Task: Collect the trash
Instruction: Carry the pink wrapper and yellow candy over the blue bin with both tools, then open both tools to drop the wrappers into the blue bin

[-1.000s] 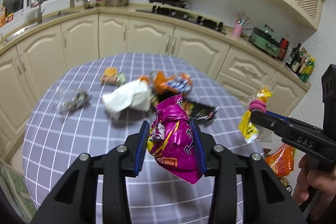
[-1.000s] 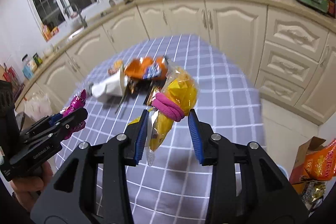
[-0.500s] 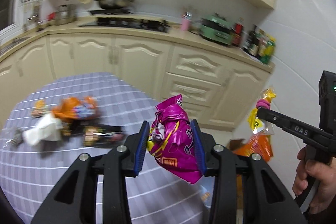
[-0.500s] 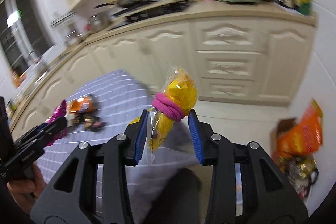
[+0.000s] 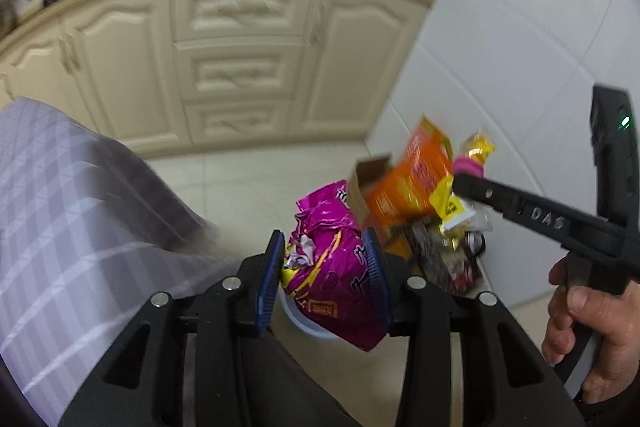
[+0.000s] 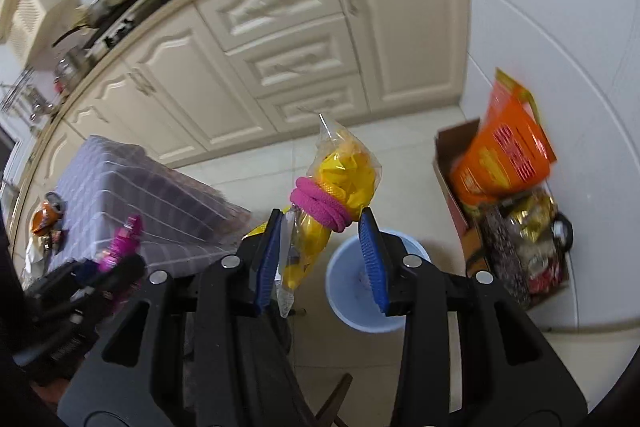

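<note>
A: Left gripper [image 5: 326,273] — jaws closed about halfway on the magenta snack wrapper [image 5: 334,275], crumpled foil pinched between both blue pads, clear of the tabletop [image 5: 60,211].

B: Right gripper [image 6: 322,259]?

A: Jaws part open, bearing on the yellow bag [image 6: 340,187], a clear packet with a pink hair tie [image 6: 320,205] wound round its middle. The tie sits wedged against the right pad; the packet's tail hangs down between the pads.

B: Where does it go?

A: Pale blue bin [image 6: 352,311] on the floor, just below and beyond the right gripper in the right wrist view. In the left view only a sliver of its rim shows under the wrapper. A cardboard box [image 6: 448,155] with an orange bag [image 6: 504,155] stands beside it against the wall.

B: Step?

A: Carry-to-bin, I judge; both pieces airborne, neither released. More litter remains on the tabletop at far left of the right view.

B: Next?

A: Probably centre each load over the bin mouth, then open. The hair tie may snag on the pad; the light wrapper may drift
</note>
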{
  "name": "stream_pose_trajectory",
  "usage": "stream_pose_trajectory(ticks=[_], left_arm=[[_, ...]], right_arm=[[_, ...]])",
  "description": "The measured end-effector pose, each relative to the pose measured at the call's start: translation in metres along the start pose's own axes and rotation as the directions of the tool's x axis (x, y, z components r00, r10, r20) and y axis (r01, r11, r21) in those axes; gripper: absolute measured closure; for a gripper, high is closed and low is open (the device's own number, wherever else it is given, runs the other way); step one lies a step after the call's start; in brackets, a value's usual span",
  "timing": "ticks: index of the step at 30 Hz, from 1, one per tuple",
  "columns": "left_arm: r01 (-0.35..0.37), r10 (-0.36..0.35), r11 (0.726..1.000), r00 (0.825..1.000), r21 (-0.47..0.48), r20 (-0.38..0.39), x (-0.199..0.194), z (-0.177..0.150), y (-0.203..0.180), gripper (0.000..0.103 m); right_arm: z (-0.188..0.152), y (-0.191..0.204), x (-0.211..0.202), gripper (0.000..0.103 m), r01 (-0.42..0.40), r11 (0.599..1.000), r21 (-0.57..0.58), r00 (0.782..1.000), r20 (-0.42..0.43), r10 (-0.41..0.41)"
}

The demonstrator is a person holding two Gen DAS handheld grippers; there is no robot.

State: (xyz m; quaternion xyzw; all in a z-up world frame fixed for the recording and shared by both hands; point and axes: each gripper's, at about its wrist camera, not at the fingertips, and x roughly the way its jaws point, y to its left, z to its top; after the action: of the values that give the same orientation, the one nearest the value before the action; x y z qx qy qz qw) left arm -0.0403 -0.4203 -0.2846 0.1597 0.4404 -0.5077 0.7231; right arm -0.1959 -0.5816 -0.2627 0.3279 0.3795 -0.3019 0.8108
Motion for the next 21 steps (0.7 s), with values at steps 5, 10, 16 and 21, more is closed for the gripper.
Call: stream_pose_trajectory(ticks=[5, 10, 16, 21], left_arm=[[0.021, -0.018, 1.0, 0.991, 0.023, -0.132, 0.06, -0.008, -0.015, 0.064], [0.043, -0.036, 0.999, 0.977, 0.031, -0.21, 0.098, -0.006, -0.022, 0.064], [0.1, -0.085, 0.994, 0.959, 0.041, -0.271, 0.123, -0.001, -0.029, 0.034], [0.063, -0.051, 0.997, 0.971, 0.045, -0.231, 0.114, 0.005, -0.025, 0.017]], right_arm=[[-0.007, -0.024, 0.026, 0.065, 0.016, 0.999, 0.051, 0.998, -0.058, -0.013], [-0.012, -0.037, 0.045, 0.064, 0.02, 0.996, 0.082, 0.995, -0.1, -0.011], [-0.016, -0.05, 0.063, 0.054, 0.007, 0.992, 0.128, 0.991, -0.13, 0.01], [-0.016, -0.056, 0.065, 0.026, 0.027, 0.987, 0.159, 0.991, -0.131, -0.006]])
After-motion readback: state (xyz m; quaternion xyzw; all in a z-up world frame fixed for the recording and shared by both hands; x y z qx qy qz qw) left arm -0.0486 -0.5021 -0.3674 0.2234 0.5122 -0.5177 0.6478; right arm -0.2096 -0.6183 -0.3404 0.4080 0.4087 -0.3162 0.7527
